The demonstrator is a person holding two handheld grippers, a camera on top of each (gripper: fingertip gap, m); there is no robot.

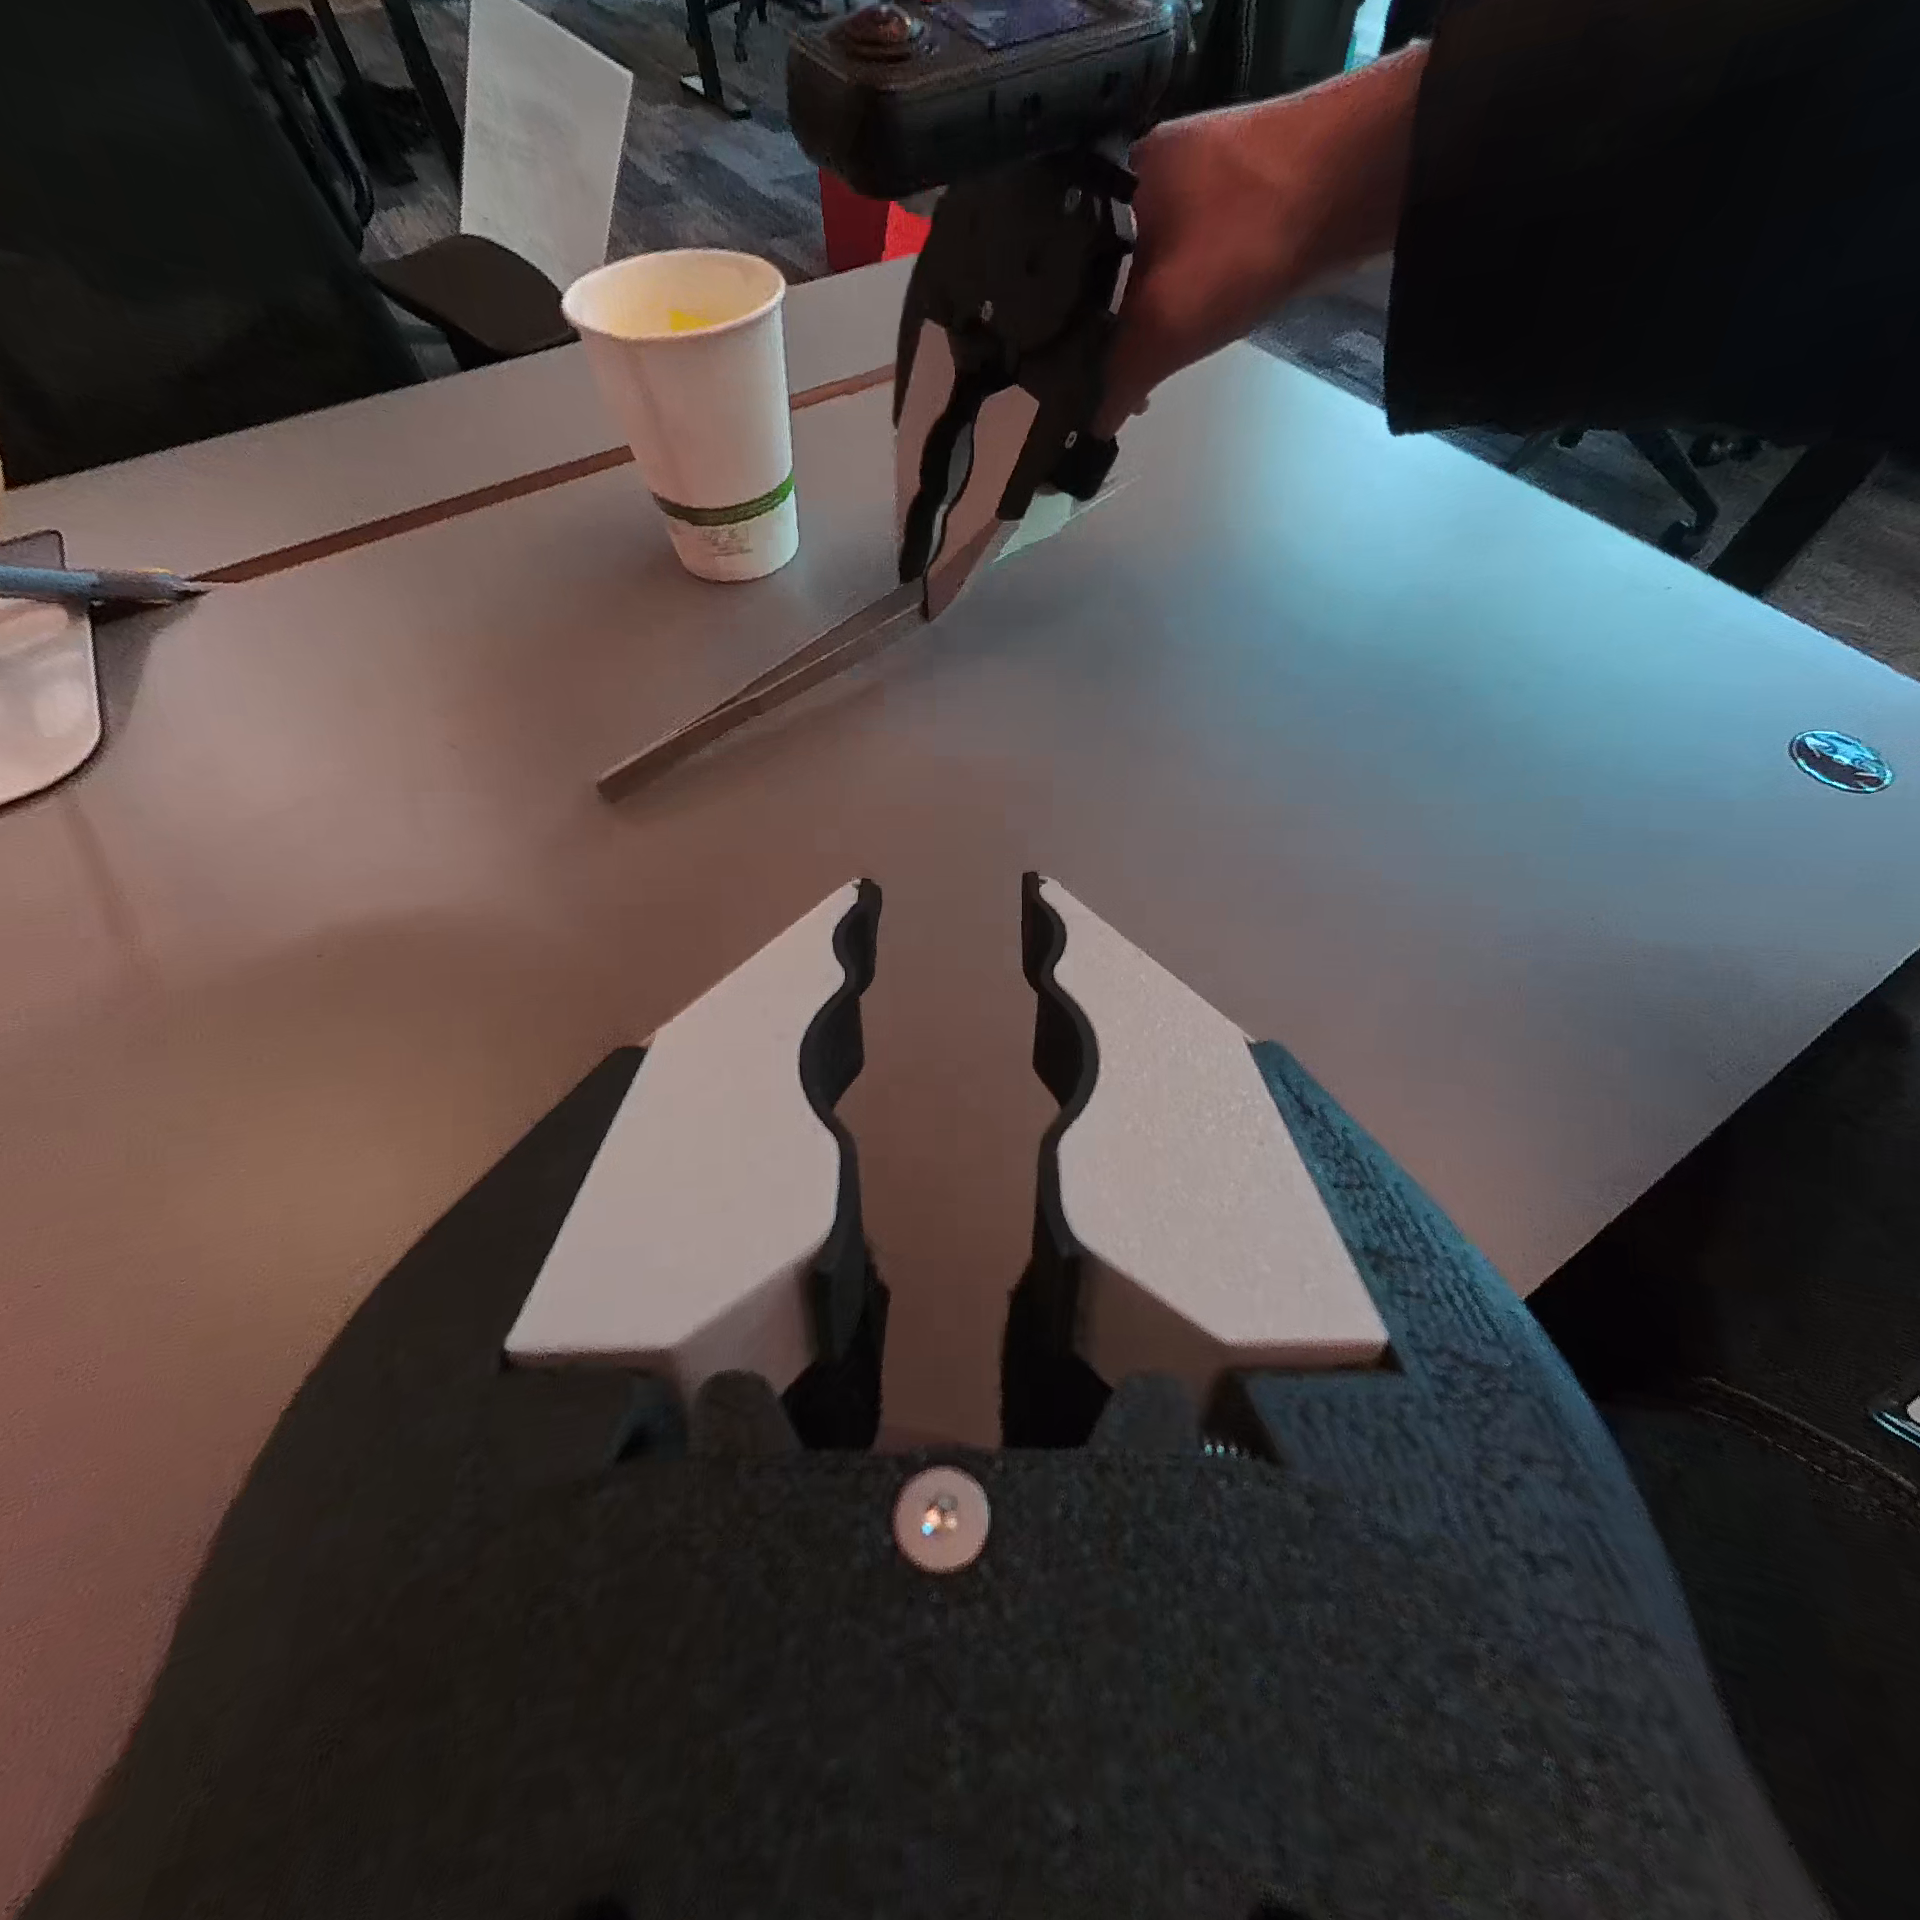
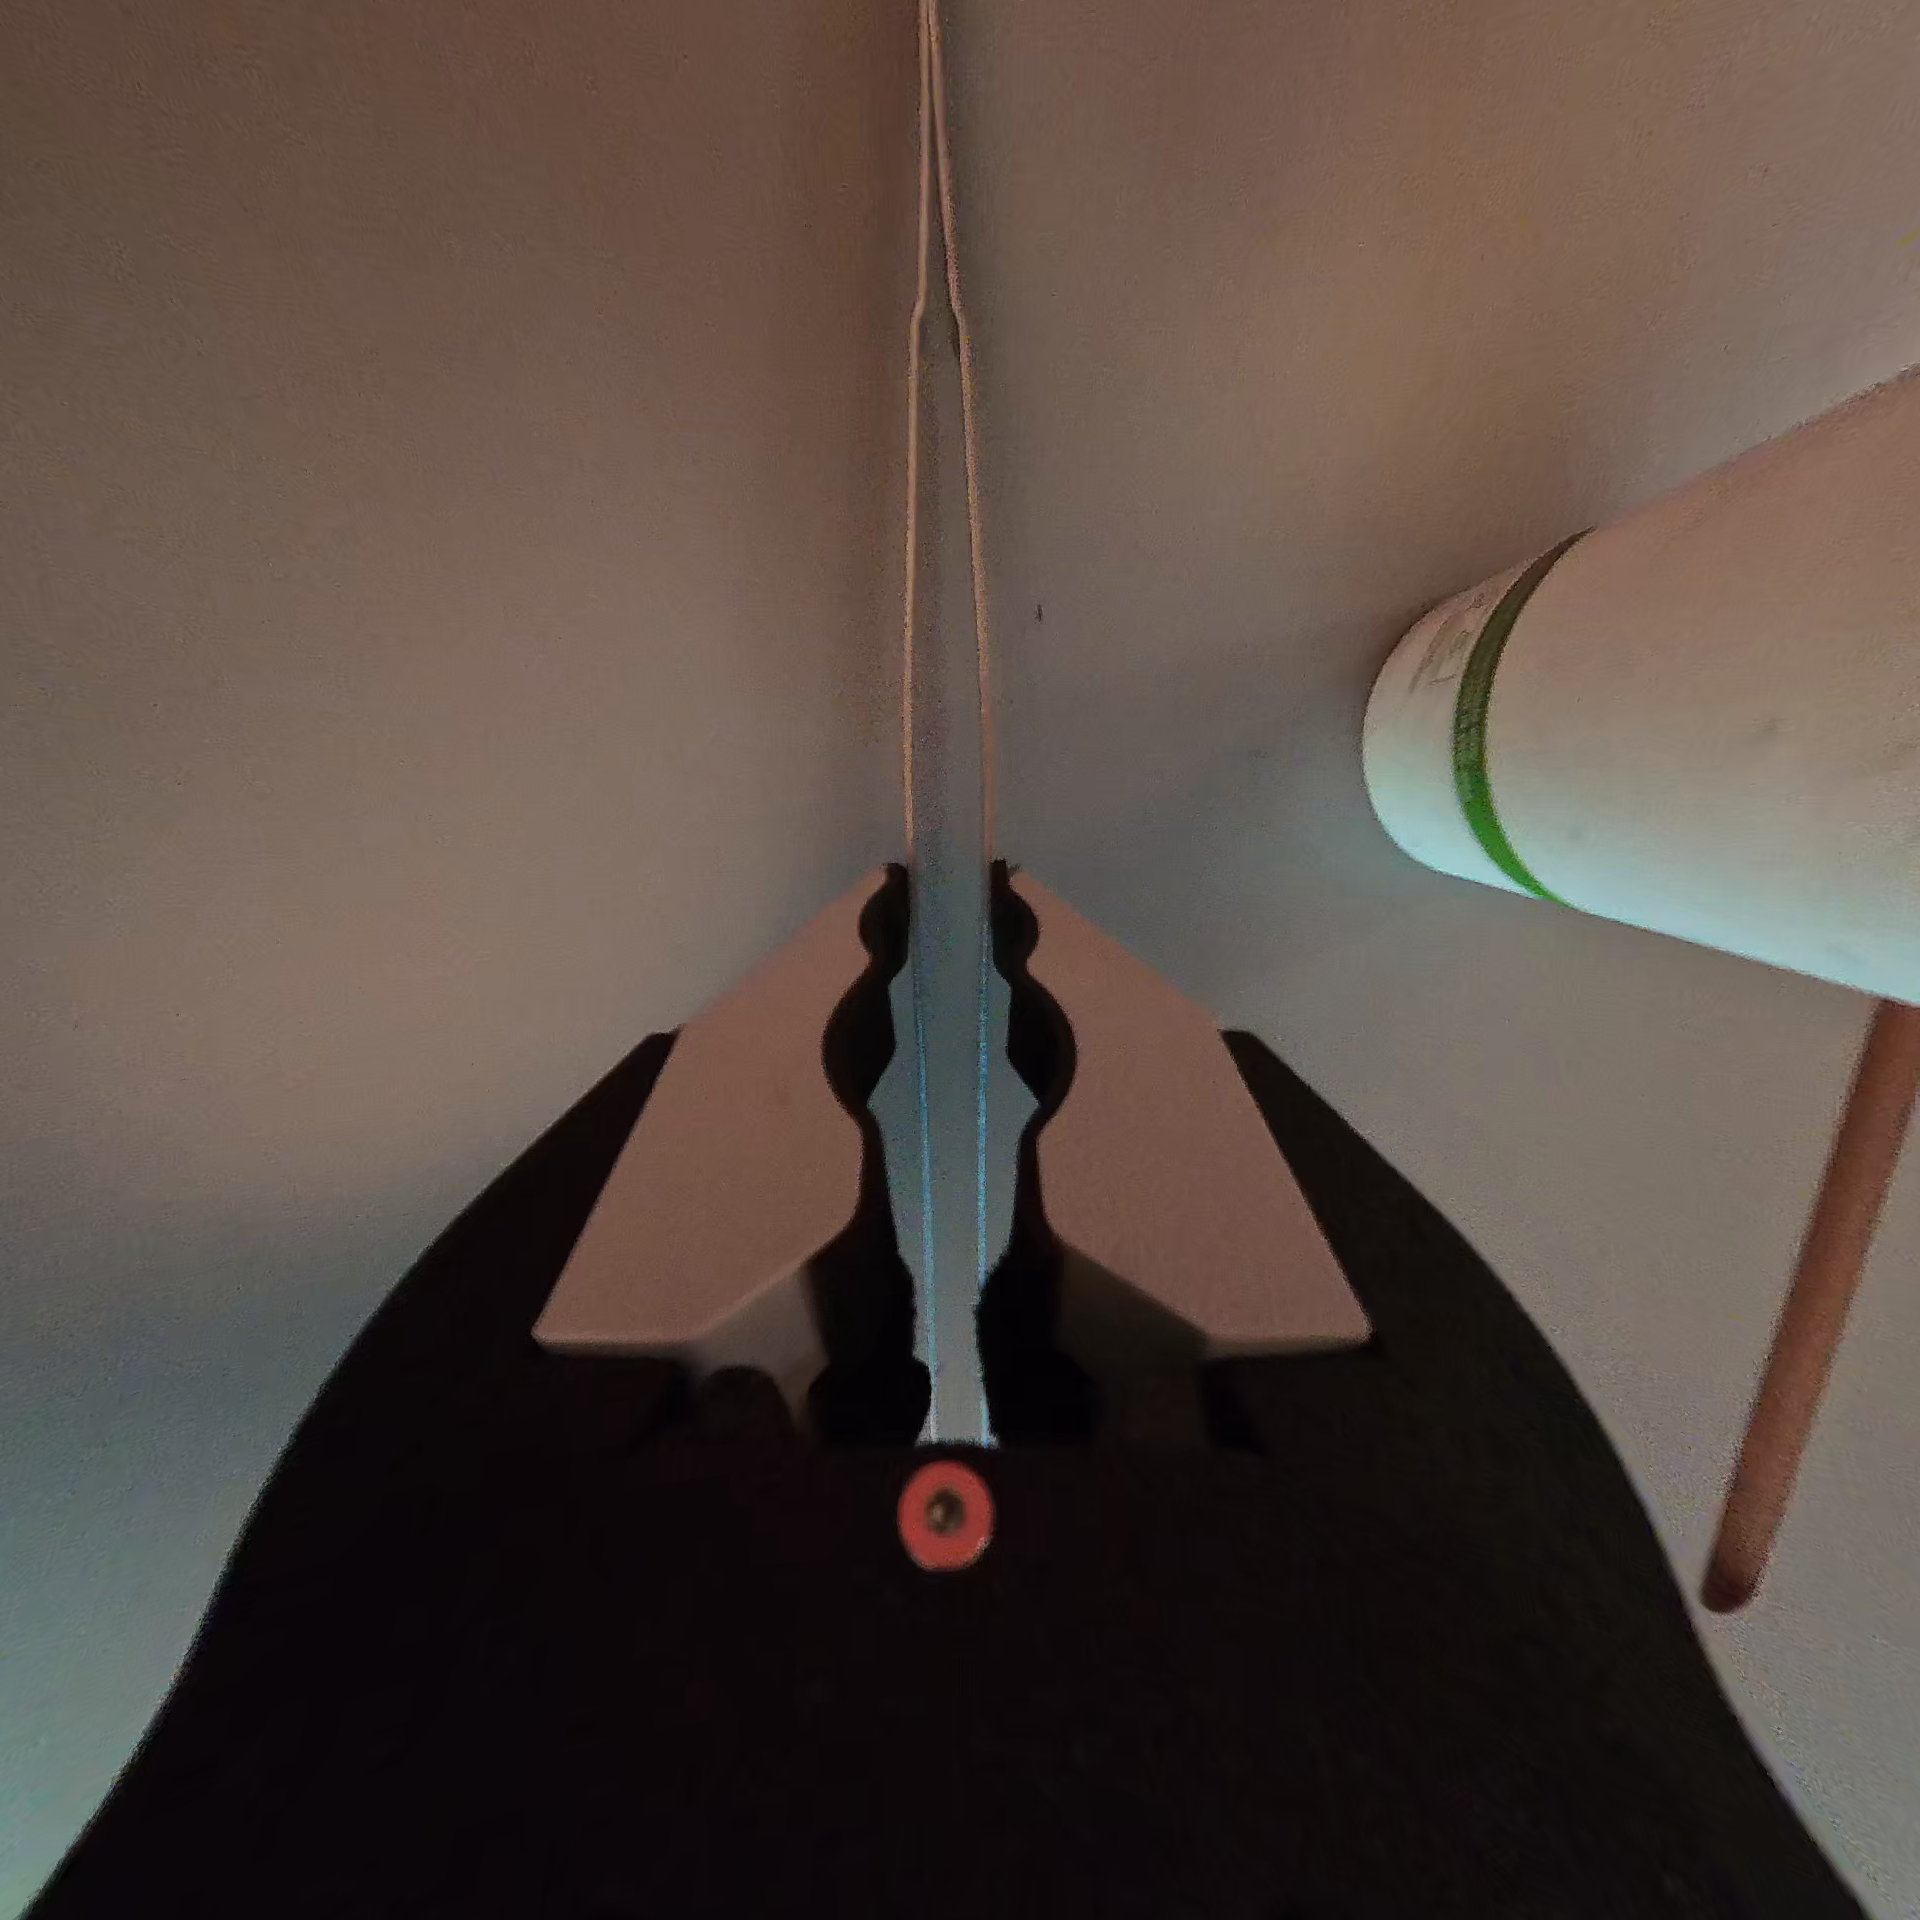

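Long metal tweezers (image 1: 758, 696) lie low over the grey table (image 1: 1299, 727), with the far end held up. My right gripper (image 1: 925, 597) is shut on that end, with a person's hand on its handle. In the right wrist view the tweezers (image 2: 940, 623) run straight forward from between the closed fingers of the right gripper (image 2: 948, 873). A white paper cup (image 1: 691, 405) with a green band stands just left of the right gripper, and it also shows in the right wrist view (image 2: 1662, 769). Something yellow sits inside it. My left gripper (image 1: 948, 883) is open and empty above the table, nearer than the tweezers.
A pen (image 1: 94, 584) and a white flat object (image 1: 42, 707) lie at the far left. A brown seam (image 1: 468, 509) runs across the table behind the cup. A round emblem (image 1: 1839, 761) sits near the right edge. Dark chairs stand behind the table. Across from one pair of fingers to the other is roughly 25 centimeters. From either gripper's tips it is about 40 centimeters to the round emblem (image 1: 1839, 761).
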